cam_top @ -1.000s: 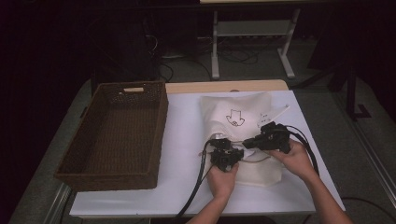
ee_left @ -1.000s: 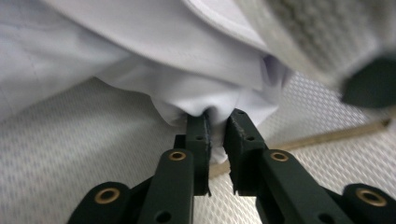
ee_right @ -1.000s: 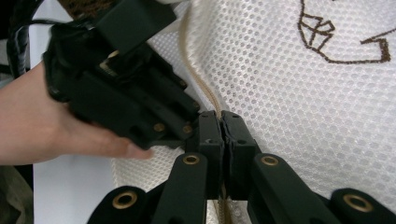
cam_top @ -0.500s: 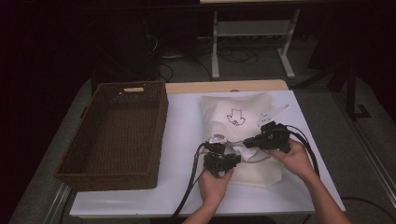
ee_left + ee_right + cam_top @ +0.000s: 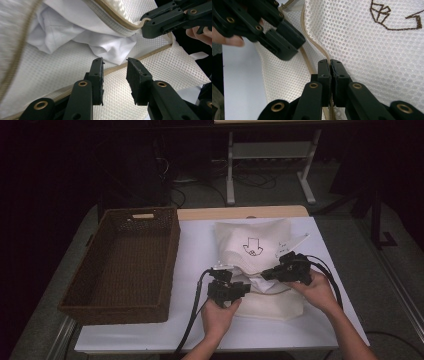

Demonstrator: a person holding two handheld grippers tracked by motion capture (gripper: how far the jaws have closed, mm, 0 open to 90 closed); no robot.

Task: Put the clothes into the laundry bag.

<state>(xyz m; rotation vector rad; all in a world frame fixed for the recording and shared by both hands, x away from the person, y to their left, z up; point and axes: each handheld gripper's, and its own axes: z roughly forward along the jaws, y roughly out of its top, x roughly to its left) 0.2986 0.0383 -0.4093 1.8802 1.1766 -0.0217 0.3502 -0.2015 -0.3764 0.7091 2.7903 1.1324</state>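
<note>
1. White mesh laundry bag (image 5: 260, 265) flat on the white counter (image 5: 195, 255), right of centre, brown arrow print on its far half. Zip opening gaping at the near half.
2. White garment (image 5: 75, 37) bunched inside the opening, partly poking out under the beige zip edge (image 5: 117, 21).
3. Right claw (image 5: 330, 65) clamped on the upper zip edge, pads tight together with the tape pinched between them, lifting that lip. In high view, right claw (image 5: 270, 274) at the bag's middle, hand behind it.
4. Left claw (image 5: 115, 75) narrow gap, just been opening, nothing between the pads; mesh and lower zip seam beyond the tips, apparently not touching, hard to judge from this angle.
5. Left claw (image 5: 220, 272) in high view at the bag's near-left edge, cable trailing off toward the counter's front.
6. Brown wicker basket (image 5: 100, 270) left of the bag, well apart.
</note>
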